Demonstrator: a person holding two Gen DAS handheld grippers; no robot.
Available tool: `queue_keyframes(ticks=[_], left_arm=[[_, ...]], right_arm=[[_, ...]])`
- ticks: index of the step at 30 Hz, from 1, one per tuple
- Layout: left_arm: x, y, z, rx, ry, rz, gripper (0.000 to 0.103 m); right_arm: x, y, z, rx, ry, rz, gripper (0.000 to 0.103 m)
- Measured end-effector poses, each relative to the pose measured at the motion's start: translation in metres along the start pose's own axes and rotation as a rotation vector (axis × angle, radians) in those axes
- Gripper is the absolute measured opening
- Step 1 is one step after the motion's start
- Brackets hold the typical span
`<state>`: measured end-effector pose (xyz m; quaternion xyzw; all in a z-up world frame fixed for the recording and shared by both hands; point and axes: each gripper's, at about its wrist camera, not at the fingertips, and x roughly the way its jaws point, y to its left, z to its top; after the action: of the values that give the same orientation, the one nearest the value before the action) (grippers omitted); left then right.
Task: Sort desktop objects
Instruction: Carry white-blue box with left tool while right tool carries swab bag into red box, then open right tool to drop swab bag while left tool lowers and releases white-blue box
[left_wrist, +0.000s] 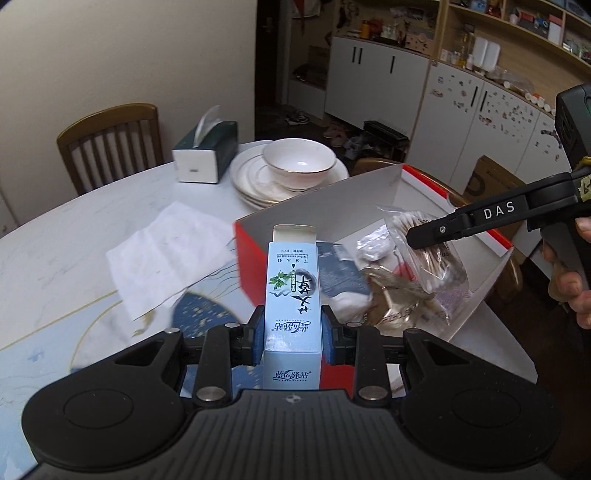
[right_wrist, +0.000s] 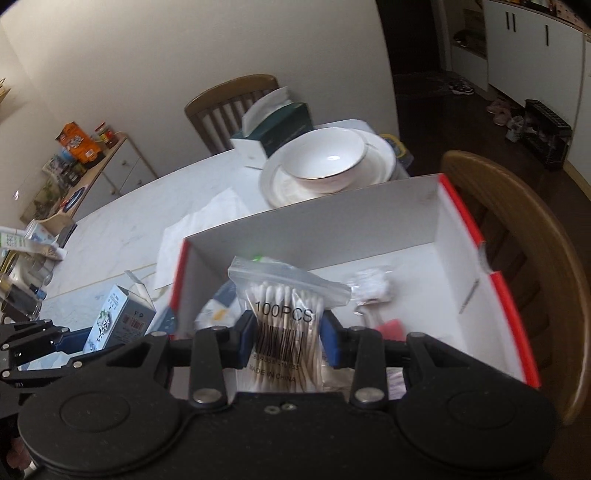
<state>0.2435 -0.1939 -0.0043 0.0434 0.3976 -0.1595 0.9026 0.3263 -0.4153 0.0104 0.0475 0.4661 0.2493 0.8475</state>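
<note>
Left wrist view shows my left hand-held gripper (left_wrist: 293, 338) clamped on a tall pale-blue carton (left_wrist: 293, 306), its long axis running away from me toward the red-edged cardboard box (left_wrist: 424, 177), which lies just beyond and to the right. From the right wrist view, my right hand-held gripper (right_wrist: 288, 341) pinches a clear bag of cotton swabs (right_wrist: 284, 321) and hangs over the near part of the box (right_wrist: 461, 236), so I judge the right hand the nearer one for dropping. Inside lie a few small packets. Left of the box a white napkin (left_wrist: 166, 254) lies on the marble-patterned desk (left_wrist: 92, 221); farther off stand stacked plates with a bowl (left_wrist: 299, 162), a tissue box (left_wrist: 205, 151) and wooden chairs.
</note>
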Motion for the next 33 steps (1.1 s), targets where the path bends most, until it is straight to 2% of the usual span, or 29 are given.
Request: queue_keyframes(ticks=[9, 17, 27, 33], left_arm=[[0.034, -0.028, 0.018, 0.052, 0.028, -0.031, 0.028], [0.070, -0.058, 0.031, 0.127, 0.082, -0.061, 0.028], [0.098, -0.079, 0.030, 0.203, 0.152, -0.086, 0.028], [0.110, -0.083, 0.027, 0.214, 0.191, -0.098, 0.028]], right_arm=[[-0.005, -0.039, 0.002, 0.044, -0.011, -0.042, 0.036], [0.008, -0.064, 0.002, 0.066, 0.015, -0.080, 0.036], [0.026, -0.070, -0.005, 0.043, 0.082, -0.075, 0.036], [0.033, -0.071, -0.010, 0.014, 0.124, -0.087, 0.037]])
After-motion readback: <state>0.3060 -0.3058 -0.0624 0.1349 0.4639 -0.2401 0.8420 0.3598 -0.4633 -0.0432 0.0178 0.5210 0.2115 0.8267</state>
